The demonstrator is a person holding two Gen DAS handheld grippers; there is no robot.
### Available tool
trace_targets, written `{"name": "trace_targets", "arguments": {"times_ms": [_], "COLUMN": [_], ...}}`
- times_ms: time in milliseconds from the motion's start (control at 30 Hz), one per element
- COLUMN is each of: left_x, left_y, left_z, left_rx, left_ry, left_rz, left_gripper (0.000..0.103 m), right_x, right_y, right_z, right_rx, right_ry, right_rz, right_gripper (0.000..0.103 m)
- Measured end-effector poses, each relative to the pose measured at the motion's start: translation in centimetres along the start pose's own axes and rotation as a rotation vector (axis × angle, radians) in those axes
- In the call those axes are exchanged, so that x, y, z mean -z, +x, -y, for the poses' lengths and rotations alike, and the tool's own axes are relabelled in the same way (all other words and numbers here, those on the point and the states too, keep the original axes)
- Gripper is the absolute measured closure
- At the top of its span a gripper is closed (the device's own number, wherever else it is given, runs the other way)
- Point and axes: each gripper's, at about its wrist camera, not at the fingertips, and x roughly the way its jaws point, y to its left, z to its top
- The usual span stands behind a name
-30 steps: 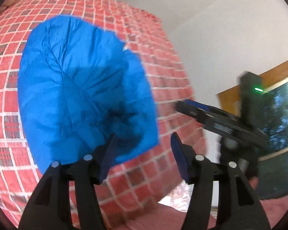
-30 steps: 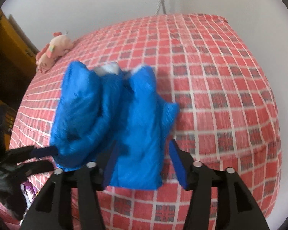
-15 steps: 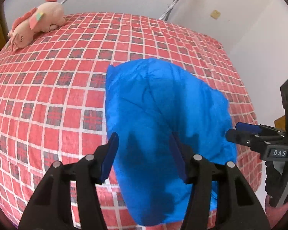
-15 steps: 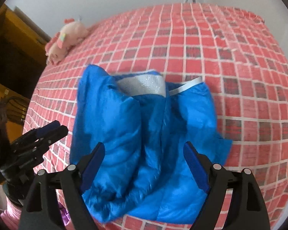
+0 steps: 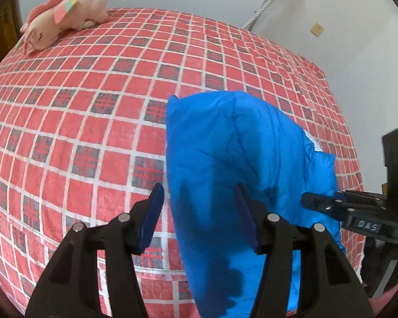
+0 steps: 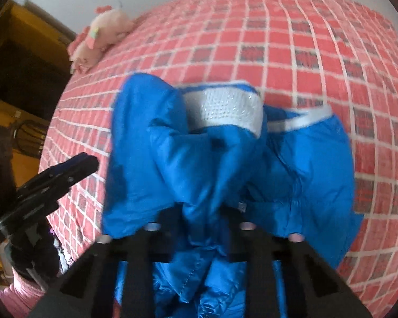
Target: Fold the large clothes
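Observation:
A blue puffer jacket lies bunched near the front edge of the bed, its silver lining showing at the collar. My right gripper is closing its jaws on a gathered fold of the jacket, and blue fabric spills over its fingers. In the left wrist view the right gripper meets the jacket's right side. My left gripper hovers open over the jacket's left edge, its pads apart and pressing on nothing. It appears in the right wrist view as the left gripper beside the jacket.
The bed has a red plaid cover that stretches far back to a white wall. A pink plush toy lies at the far left corner. Dark wooden furniture stands left of the bed. A pink sleeve shows at lower left.
The right gripper's jaws, wide apart half a second ago, have come together on the jacket's fabric. The left gripper swung round to face the bed and now sits lower over the jacket.

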Motion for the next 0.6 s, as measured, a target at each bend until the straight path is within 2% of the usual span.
{"name": "trace_targets", "arguments": {"times_ms": [167, 333, 433, 600], "left_x": [0.1, 0.9, 1.8, 3.4], "left_y": [-1.4, -3.2, -2.1, 1.1], "left_z": [1.1, 5.4, 8.8, 12.0], "left_rx": [0.030, 0.083, 0.119, 0.106], "left_ry": [0.007, 0.089, 0.155, 0.217], "left_rz": [0.015, 0.040, 0.017, -0.038], "left_gripper": [0.050, 0.049, 0.049, 0.050], "right_x": [1.5, 3.8, 5.0, 7.1], "right_y": [-5.6, -11.0, -11.4, -8.7], "right_z": [-0.6, 2.2, 5.6, 11.2], "right_rx": [-0.041, 0.011, 0.050, 0.049], "right_ry": [-0.047, -0.013, 0.058, 0.172], "right_rz": [0.089, 0.155, 0.147, 0.096], "right_gripper": [0.094, 0.094, 0.094, 0.094]}}
